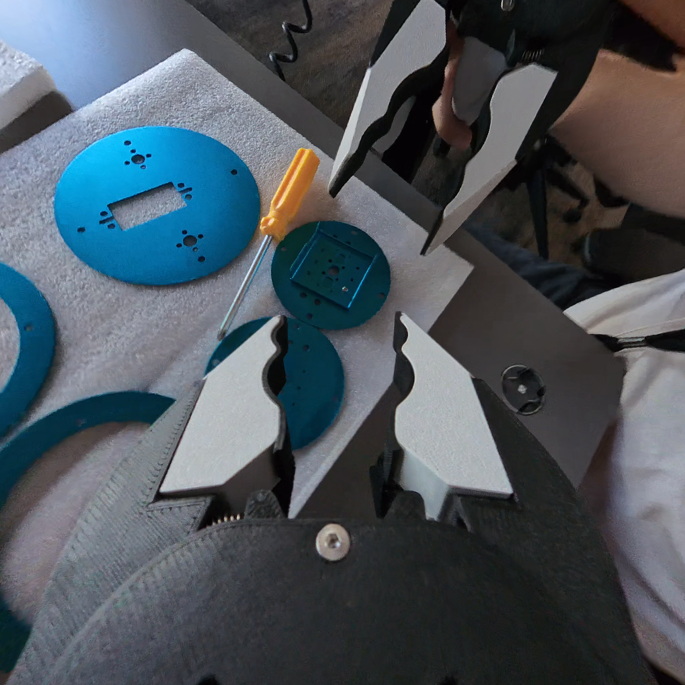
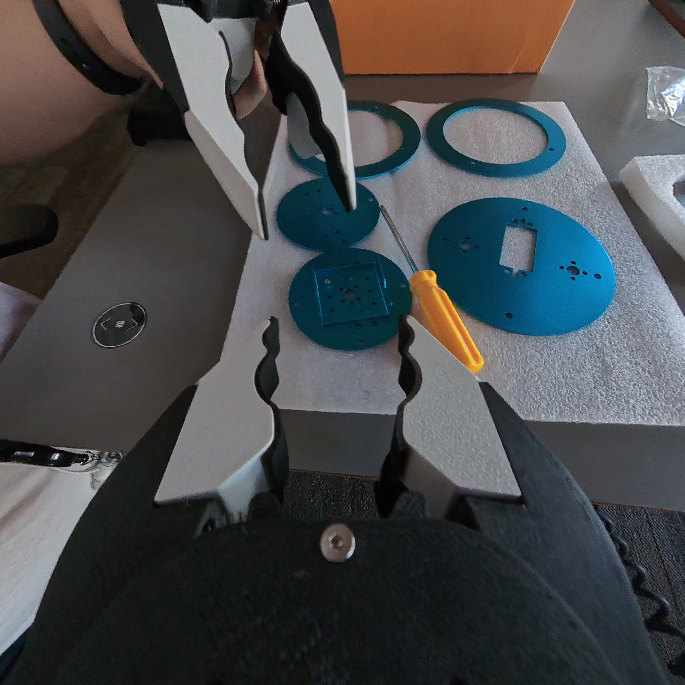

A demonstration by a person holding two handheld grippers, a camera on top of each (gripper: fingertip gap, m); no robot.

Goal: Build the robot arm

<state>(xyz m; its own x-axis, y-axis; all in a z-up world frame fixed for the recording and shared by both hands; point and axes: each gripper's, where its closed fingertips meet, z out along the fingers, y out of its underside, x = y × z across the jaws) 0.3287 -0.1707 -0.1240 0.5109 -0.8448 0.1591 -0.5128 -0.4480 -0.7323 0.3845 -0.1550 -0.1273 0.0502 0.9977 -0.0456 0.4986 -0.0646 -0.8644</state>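
The plain small disc (image 1: 315,389) lies flat on the foam (image 1: 111,333), near its edge, just beside the disc with a square bracket (image 1: 330,274). Our left gripper (image 1: 340,322) hangs over the plain disc, jaws wide apart and holding nothing. In the right wrist view one fingertip (image 2: 348,204) looks down on the disc's face, though we cannot tell whether it touches.

Our right gripper (image 2: 338,320) is also wide open and empty. It is nearest the bracket disc, with the screwdriver (image 2: 444,322) just beside its right finger.

We judge these discs hard to pinch. They are thin and lie flush (only the rim offers a hold), so a low, edge-on approach with one tip pressing into the foam should serve better than a straight drop.

Farther out lie the large disc (image 2: 519,267), two rings (image 2: 496,137) and an orange box (image 2: 444,37).

Our left finger covers part of the plain disc, the near ring is half hidden behind the left gripper, and the screwdriver's tip is too small to read.
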